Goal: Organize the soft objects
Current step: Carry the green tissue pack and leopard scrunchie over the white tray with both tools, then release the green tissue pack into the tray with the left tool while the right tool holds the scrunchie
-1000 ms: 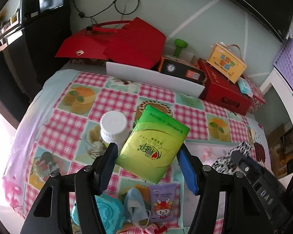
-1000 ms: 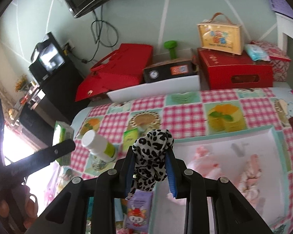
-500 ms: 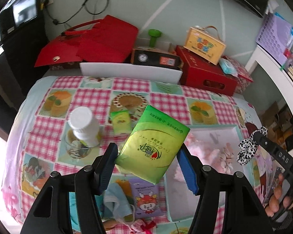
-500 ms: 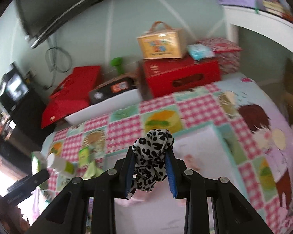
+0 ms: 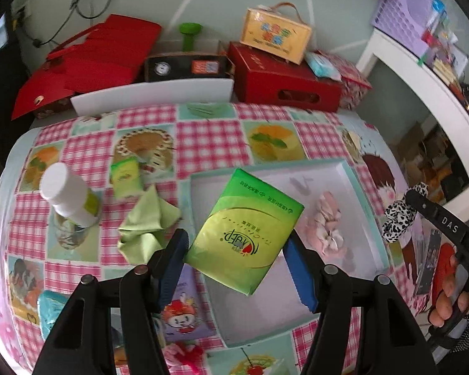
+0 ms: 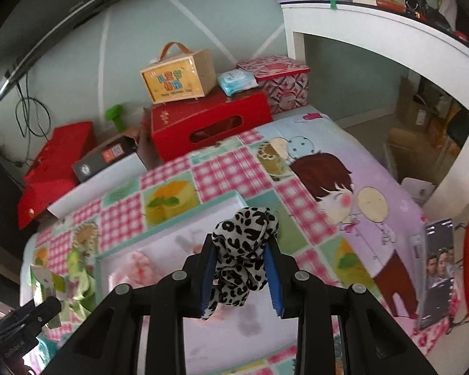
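Holding a green tissue pack (image 5: 245,234), the left gripper (image 5: 234,268) has carried it from beside the bottle (image 5: 70,198) to above the white tray (image 5: 372,218). Right gripper (image 6: 239,276) pinches a leopard-print scrunchie (image 6: 242,259) over the same tray; both await release. "DAS" reads on the right gripper's side.

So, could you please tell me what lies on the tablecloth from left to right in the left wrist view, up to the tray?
White-capped bottle → small green packet → crumpled green cloth → white tray, with a pink soft item inside.
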`<state>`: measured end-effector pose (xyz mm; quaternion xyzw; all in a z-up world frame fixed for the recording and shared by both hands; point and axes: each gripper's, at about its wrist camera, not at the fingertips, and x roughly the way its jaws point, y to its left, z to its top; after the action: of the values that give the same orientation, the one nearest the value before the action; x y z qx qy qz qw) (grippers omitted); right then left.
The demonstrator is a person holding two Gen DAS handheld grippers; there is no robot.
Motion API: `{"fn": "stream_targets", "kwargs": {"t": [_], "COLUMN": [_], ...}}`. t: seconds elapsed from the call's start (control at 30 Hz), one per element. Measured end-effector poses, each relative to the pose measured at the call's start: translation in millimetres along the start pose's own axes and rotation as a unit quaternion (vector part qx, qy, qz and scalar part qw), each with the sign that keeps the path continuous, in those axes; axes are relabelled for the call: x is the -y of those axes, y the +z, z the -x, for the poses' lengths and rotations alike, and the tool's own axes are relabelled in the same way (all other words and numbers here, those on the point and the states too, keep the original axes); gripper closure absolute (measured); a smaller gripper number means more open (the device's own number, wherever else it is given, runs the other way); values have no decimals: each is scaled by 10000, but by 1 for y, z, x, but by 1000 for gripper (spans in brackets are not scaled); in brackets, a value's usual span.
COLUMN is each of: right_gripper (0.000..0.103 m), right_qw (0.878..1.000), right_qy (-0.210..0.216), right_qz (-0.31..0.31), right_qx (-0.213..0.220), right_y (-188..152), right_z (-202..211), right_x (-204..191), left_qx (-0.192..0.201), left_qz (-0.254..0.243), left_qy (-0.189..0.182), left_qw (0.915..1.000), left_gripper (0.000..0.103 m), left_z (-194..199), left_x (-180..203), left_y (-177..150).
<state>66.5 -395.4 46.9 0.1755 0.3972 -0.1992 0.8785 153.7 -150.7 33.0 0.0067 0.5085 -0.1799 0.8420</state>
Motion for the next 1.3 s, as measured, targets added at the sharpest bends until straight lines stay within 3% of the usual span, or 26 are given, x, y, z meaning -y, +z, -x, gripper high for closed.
{"fn": "stream_targets", "kwargs": {"t": [0.2, 0.5, 0.83, 0.9, 1.0, 1.3], "right_gripper": [71, 69, 68, 67, 63, 57], "right_qw": [9983, 9902, 9826, 9816, 9807, 9796], "right_qy": [-205, -447, -615, -639, -664, -689], "right_qz": [411, 813, 1024, 1066, 1090, 1222], "right_qx": [-353, -1042, -1422, -1451, -1481, -1437], "right_y": [-14, -39, -50, -51, -51, -51], "right_z": [-14, -48, -75, -77, -78, -78], "right_x": [-9, -14, -21, -23, -25, -34], "left_qx": [-475, -988, -1379, -1377, -1314, -1194], "left_qz": [-189, -457, -310, -270, -266, -199], "left_qy": [-145, 5, -114, -105, -79, -155], "left_qw": [9986, 9941, 9899, 9900, 9909, 9925], "left_gripper": [39, 39, 39, 38, 26, 25], "left_z": [-31, -69, -97, -99, -99, -89], "left_x": [24, 56, 58, 59, 59, 54], "left_y": [-9, -28, -38, -38, -37, -31]}}
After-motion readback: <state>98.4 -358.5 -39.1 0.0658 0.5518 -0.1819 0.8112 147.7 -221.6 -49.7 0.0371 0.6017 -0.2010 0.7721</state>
